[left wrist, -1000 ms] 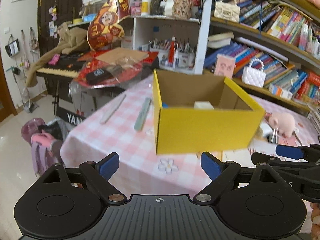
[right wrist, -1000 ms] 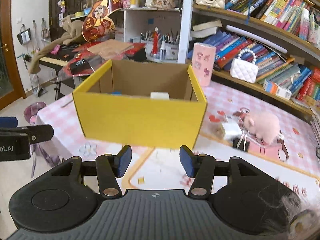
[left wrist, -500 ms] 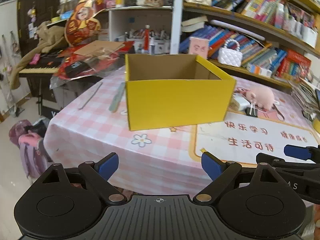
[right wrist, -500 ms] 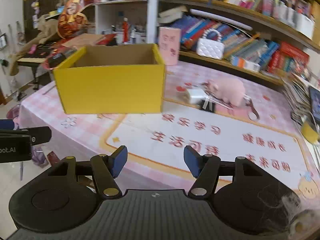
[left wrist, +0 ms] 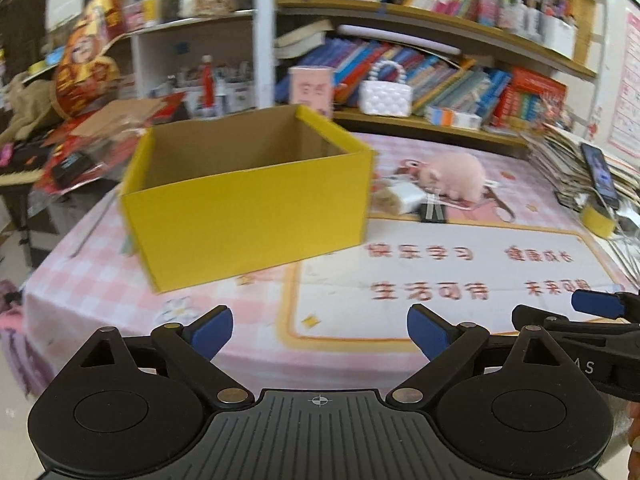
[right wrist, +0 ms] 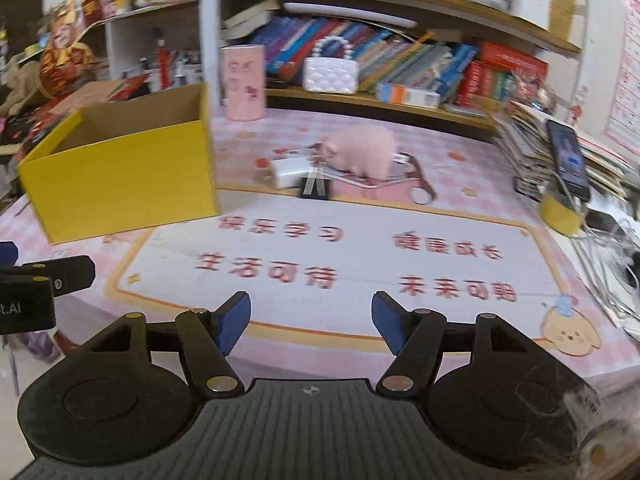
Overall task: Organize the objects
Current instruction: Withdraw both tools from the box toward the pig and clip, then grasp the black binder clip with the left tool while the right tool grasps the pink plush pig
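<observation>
Both grippers, left (left wrist: 319, 326) and right (right wrist: 311, 318), were opening, empty; beside the box (right wrist: 120, 176), charger (right wrist: 290, 172) and pig (right wrist: 360, 152) crowded together; a grab risked snagging both.

Box I see: yellow box (left wrist: 248, 216), matt cardboard, brown inside.
Toy right of box: pink pig (right wrist: 360, 152), fuzzy plush.
Desk cover: desk (right wrist: 360, 256), smooth printed mat.
</observation>
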A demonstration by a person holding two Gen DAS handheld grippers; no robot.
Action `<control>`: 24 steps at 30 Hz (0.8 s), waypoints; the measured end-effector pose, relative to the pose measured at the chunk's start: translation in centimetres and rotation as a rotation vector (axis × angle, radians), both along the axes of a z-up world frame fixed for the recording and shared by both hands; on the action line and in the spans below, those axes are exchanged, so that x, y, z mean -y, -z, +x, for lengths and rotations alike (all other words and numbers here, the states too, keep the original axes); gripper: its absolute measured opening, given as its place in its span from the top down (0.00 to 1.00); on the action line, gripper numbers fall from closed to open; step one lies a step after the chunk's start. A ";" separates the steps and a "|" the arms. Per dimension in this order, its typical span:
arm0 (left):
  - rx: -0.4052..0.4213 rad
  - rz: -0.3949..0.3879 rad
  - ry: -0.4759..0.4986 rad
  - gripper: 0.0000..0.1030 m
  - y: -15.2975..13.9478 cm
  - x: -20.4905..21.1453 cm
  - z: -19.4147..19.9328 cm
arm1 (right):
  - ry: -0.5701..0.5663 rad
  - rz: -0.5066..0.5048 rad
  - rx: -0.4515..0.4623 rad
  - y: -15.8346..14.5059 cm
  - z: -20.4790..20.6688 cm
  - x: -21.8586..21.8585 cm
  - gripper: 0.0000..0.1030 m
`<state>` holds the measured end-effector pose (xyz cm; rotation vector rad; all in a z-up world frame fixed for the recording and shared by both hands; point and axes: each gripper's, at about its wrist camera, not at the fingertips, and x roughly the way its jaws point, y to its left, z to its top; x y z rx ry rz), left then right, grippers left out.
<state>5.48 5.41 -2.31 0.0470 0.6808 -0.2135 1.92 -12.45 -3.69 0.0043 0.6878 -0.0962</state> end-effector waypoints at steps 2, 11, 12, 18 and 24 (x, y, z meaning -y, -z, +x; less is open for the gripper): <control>0.008 0.011 0.026 0.07 0.0 1.3 0.5 | 0.034 0.009 0.000 0.0 0.1 1.4 0.36; -0.006 0.022 0.070 0.07 0.0 6.7 3.5 | 0.106 0.036 -0.022 0.0 2.5 7.4 0.34; -0.009 0.023 0.073 0.07 0.0 7.3 3.8 | 0.110 0.041 -0.024 0.0 2.8 8.0 0.34; -0.049 0.023 0.070 0.07 0.3 10.8 6.0 | 0.119 0.069 -0.036 0.4 5.3 12.1 0.33; -0.084 0.039 0.020 0.08 1.2 14.3 8.7 | 0.073 0.093 -0.033 0.4 8.5 15.8 0.29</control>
